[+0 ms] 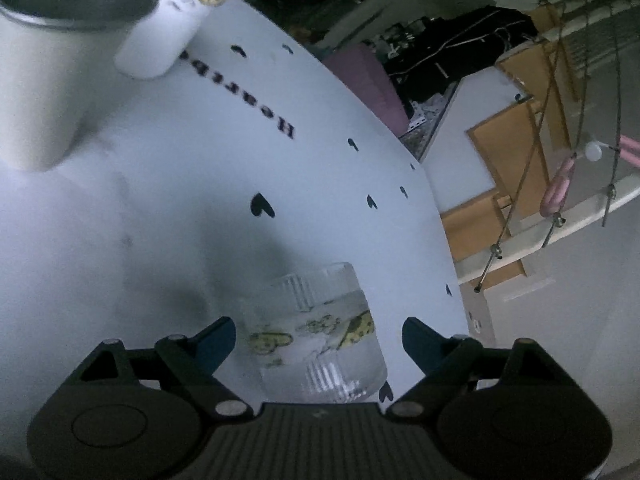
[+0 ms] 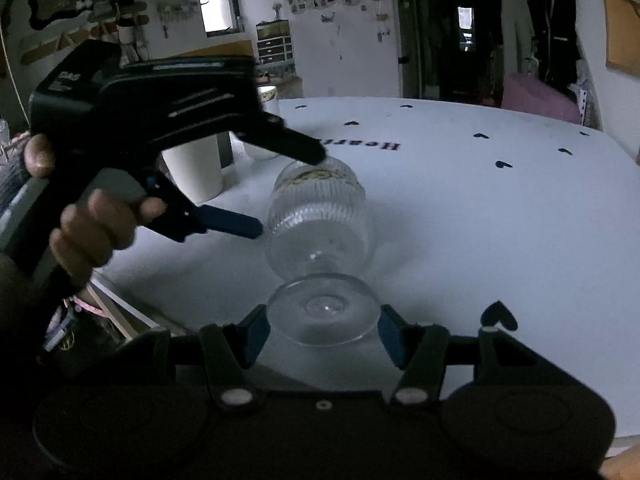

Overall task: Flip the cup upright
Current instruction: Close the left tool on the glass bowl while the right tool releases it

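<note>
Glass cup, 1 only, lay on its side on the white surface, long axis running away from the right cam, foot toward it, mouth toward the far end w/ the lettering. Left tongs released, spread above and below the bowl. Right tongs straddled the foot, blue pads just beside its rim; contact hard to tell. 2 more cups upright at the left cam's top edge, steel tumbler and white mug, both partly cut off, blurred.
</note>
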### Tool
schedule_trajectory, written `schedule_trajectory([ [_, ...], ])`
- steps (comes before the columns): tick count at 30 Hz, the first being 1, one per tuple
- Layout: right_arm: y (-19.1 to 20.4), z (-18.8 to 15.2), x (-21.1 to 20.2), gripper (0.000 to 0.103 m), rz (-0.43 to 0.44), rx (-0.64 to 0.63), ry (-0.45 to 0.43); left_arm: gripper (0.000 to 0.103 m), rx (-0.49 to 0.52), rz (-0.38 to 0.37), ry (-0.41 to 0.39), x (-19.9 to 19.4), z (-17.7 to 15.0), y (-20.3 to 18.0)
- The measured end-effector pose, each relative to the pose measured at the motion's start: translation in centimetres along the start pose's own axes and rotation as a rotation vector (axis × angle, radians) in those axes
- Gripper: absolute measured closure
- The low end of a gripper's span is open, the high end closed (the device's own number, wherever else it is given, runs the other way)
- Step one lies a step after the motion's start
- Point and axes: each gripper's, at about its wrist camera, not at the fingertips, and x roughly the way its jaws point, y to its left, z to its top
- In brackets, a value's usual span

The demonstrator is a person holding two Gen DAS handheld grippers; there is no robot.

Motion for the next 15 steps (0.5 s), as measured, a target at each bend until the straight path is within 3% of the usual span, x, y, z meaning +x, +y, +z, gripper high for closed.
schedule_trajectory([
  [7,0.1,-0.6,-0.1,0.043,0.002,-0.008,0.002,0.016,-0.039,0.058,-0.001,2.3,0.3,-0.3],
  [15,0.0,-0.7,-0.2,0.043,0.011,0.002,0.002,0.024,0.04,0.113,0.014,2.6,0.4,-1.2],
])
